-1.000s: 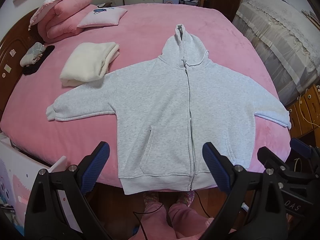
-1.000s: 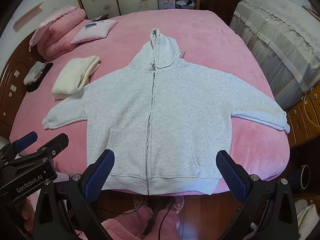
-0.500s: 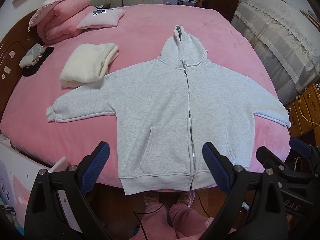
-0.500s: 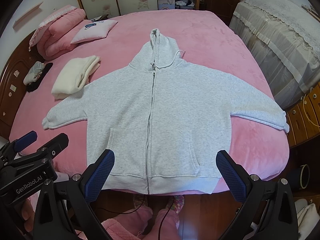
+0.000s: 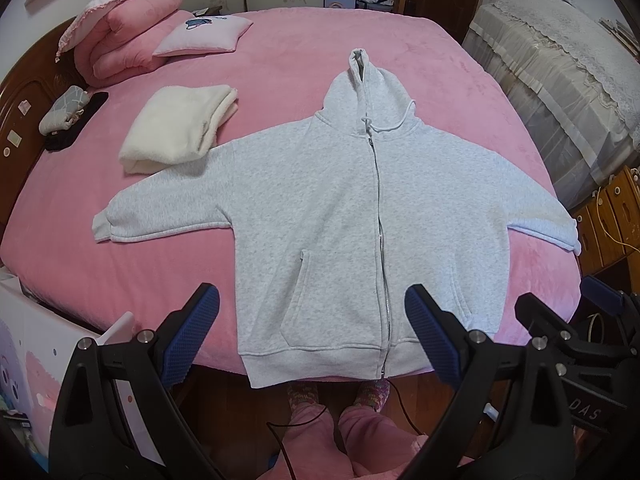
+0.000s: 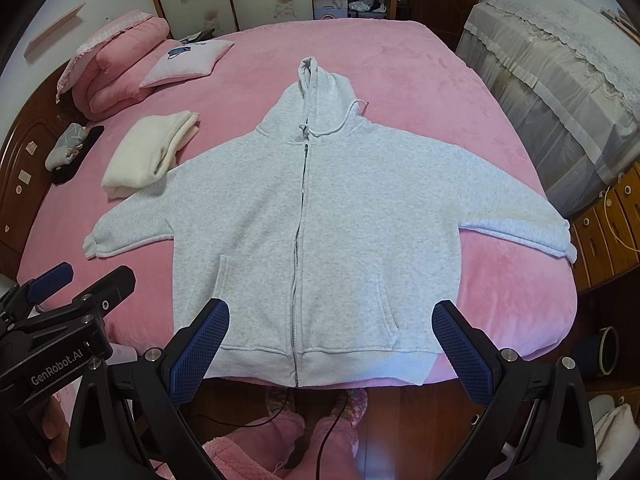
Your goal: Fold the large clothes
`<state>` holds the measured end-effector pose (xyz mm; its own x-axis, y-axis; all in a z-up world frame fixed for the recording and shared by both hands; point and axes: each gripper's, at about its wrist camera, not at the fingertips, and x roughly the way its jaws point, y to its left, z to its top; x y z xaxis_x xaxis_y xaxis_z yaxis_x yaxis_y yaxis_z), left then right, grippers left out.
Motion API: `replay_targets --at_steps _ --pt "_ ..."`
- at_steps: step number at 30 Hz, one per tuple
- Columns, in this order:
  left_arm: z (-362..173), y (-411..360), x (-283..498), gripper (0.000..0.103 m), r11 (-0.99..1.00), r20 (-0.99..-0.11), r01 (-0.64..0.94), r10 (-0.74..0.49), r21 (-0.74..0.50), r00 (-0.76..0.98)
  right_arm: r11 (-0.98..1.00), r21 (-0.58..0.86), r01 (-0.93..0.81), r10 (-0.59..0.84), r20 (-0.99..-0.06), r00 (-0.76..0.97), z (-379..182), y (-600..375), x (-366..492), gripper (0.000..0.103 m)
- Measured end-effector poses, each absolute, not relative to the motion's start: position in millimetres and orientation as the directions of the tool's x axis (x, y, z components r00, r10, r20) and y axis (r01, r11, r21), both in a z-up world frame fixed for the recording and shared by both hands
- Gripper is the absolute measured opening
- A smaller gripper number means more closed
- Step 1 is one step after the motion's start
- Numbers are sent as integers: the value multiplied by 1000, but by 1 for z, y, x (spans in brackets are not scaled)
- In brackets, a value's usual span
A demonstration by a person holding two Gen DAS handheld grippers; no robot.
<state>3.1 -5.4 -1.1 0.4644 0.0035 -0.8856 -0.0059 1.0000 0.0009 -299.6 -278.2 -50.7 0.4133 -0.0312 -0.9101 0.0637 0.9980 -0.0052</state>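
A light grey zip-up hoodie (image 5: 340, 216) lies flat and face up on the pink bed (image 5: 280, 40), zipped, hood pointing away, both sleeves spread out sideways. Its hem hangs just over the near bed edge. It also shows in the right wrist view (image 6: 320, 220). My left gripper (image 5: 312, 336) is open and empty, held above the hem's left half. My right gripper (image 6: 330, 344) is open and empty, held above the hem's right half. The right gripper shows at the right edge of the left wrist view (image 5: 580, 332), and the left gripper at the left of the right wrist view (image 6: 68, 312).
A folded cream garment (image 5: 176, 128) lies beside the hoodie's left sleeve. A pink quilt (image 5: 124, 40), a pillow (image 5: 204, 34) and small items (image 5: 66, 114) sit by the wooden headboard. A covered cabinet (image 5: 560, 80) and drawers (image 5: 608, 216) stand to the right. The person's pink slippered feet (image 5: 336, 396) are below.
Both grippers stay open. The views have shifted only very slightly; the hoodie has not moved.
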Motion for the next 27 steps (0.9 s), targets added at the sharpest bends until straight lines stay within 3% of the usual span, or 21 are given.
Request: replay_targets --at_steps 14,27 --pt "3 14 -1 93 993 -881 91 24 75 472 986 37 160 -33 -909 415 -50 -268 -307 103" --pt "-58 64 -4 93 992 -954 94 -107 -84 278 955 91 281 -17 -933 360 -82 -229 -353 103"
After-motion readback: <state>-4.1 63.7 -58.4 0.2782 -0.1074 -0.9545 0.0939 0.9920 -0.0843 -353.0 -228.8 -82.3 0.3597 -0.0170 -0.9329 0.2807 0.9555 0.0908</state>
